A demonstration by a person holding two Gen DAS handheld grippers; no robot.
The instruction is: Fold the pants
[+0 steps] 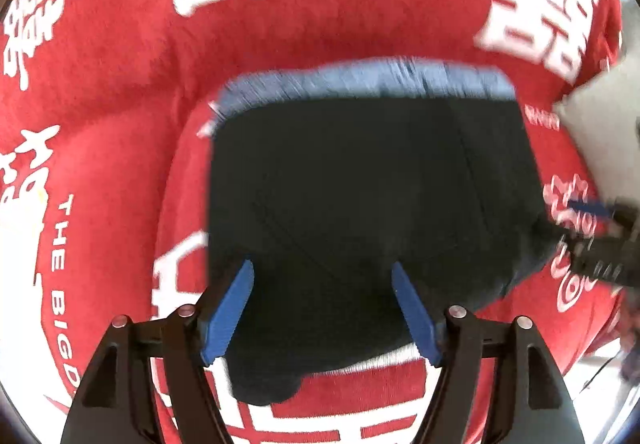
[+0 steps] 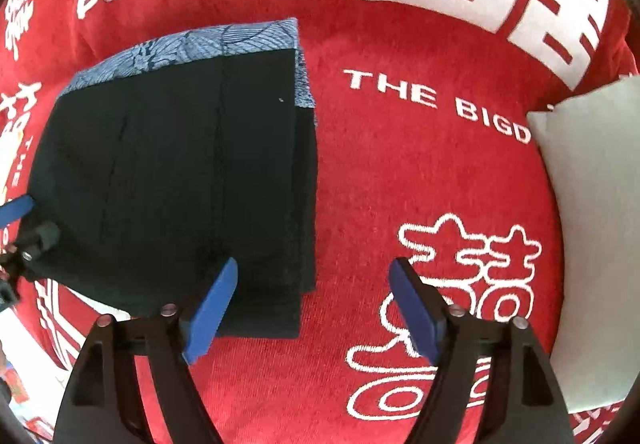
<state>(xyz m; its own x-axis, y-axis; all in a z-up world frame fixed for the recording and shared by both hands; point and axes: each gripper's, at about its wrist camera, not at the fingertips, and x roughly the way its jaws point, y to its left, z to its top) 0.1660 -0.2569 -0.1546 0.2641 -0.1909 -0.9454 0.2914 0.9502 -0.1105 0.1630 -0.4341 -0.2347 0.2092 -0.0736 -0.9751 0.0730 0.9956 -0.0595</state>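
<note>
Black pants [image 1: 360, 196], folded into a compact rectangle with a blue patterned band along the far edge, lie flat on a red blanket [image 1: 120, 64] printed with white characters. Left wrist view: left gripper [image 1: 322, 308] hovers over the near edge, jaws spread, pinching nothing; image blurred. Right wrist view: pants [image 2: 172, 180] sit left of centre, stacked layers visible at their right edge. Right gripper [image 2: 314, 308] jaws spread, empty, straddling the pants' near right corner. Grey pillow [image 2: 592, 224] at right.

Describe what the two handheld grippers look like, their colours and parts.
Both look alike. The left gripper and the right gripper each have two flat blue ribbed fingers mounted on glossy black angular linkage arms, joined by round silver pivot pins. No sleeve or cable shows.
</note>
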